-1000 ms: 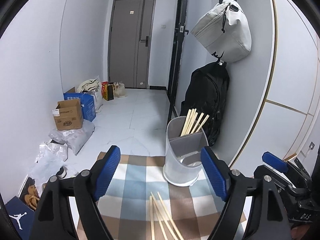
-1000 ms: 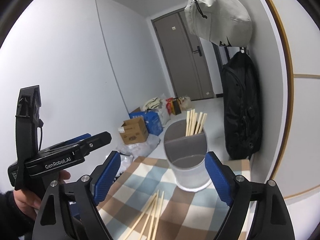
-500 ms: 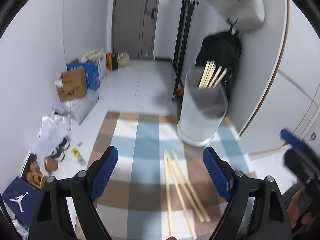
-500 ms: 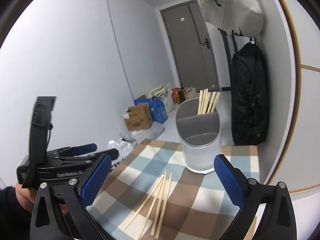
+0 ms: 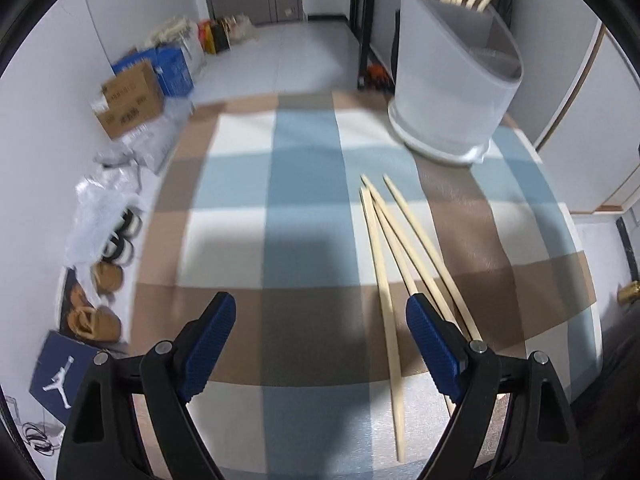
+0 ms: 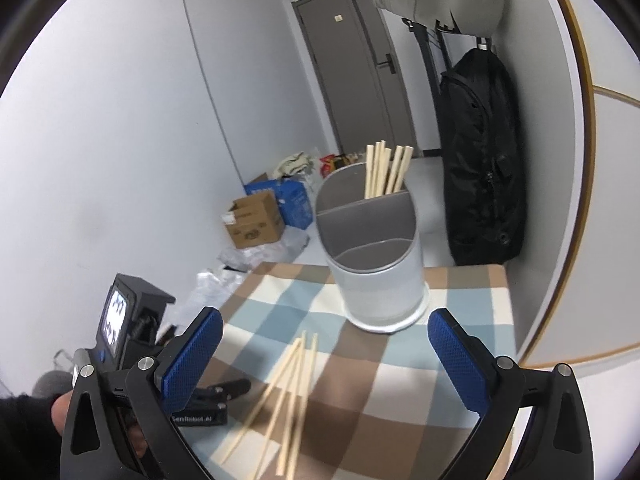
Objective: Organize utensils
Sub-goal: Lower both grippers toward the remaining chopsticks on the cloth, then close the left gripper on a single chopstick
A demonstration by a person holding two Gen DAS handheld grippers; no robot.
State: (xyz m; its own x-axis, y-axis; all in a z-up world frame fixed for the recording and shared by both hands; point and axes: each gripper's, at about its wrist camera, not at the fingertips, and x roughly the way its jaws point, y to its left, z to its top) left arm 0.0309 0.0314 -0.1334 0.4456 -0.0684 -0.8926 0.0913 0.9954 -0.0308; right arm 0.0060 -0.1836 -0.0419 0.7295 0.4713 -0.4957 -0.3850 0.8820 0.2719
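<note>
Left wrist view: left gripper (image 5: 318, 350) agape, empty; loose chopsticks (image 5: 394, 264) on checked cloth (image 5: 240, 184) at 1 o'clock, holder (image 5: 452, 80) beyond with several stowed, four pending

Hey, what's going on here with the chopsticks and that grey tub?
A person is sorting chopsticks with a handheld gripper in each hand. Several loose wooden chopsticks lie on the blue, brown and white checked tablecloth. More stand in the back compartment of the pale grey divided utensil holder. The left gripper and right gripper are both open and empty, above the loose ones.
</note>
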